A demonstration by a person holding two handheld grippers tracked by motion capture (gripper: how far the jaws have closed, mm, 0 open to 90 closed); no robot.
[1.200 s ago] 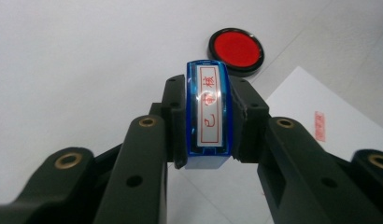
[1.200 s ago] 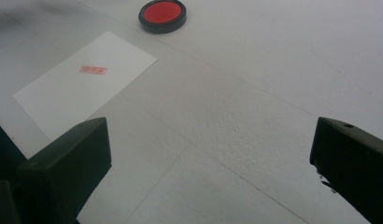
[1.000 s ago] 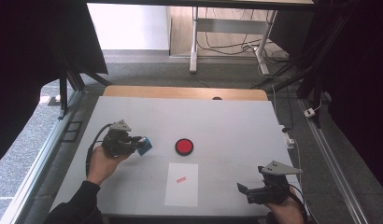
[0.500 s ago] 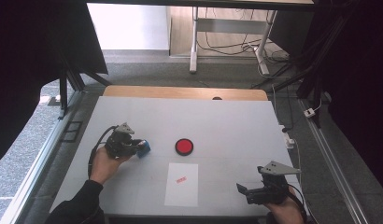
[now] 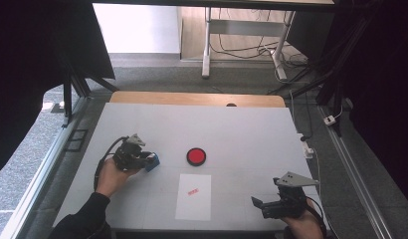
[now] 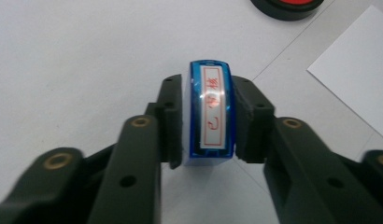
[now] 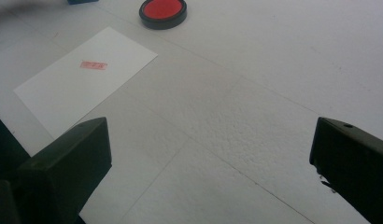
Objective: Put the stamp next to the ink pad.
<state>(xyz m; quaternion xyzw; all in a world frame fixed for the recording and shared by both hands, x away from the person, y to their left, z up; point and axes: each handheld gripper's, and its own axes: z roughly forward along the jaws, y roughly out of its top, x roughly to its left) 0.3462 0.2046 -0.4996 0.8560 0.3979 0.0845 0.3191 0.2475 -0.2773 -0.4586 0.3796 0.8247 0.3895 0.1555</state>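
Two grippers: left gripper (image 6: 209, 140) clamps the blue stamp (image 6: 209, 114), its underside hidden, left of the ink pad (image 5: 196, 156); right gripper (image 7: 213, 158) gapes, fingertips cropped.

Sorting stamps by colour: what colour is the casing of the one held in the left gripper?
Blue casing on the stamp, clearest in the left gripper view.

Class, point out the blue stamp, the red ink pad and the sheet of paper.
blue stamp (image 6: 209, 112), left gripper view, its labelled top face.
red ink pad (image 5: 196, 156), high view, its red centre.
sheet of paper (image 5: 193, 205), high view, its blank lower half.
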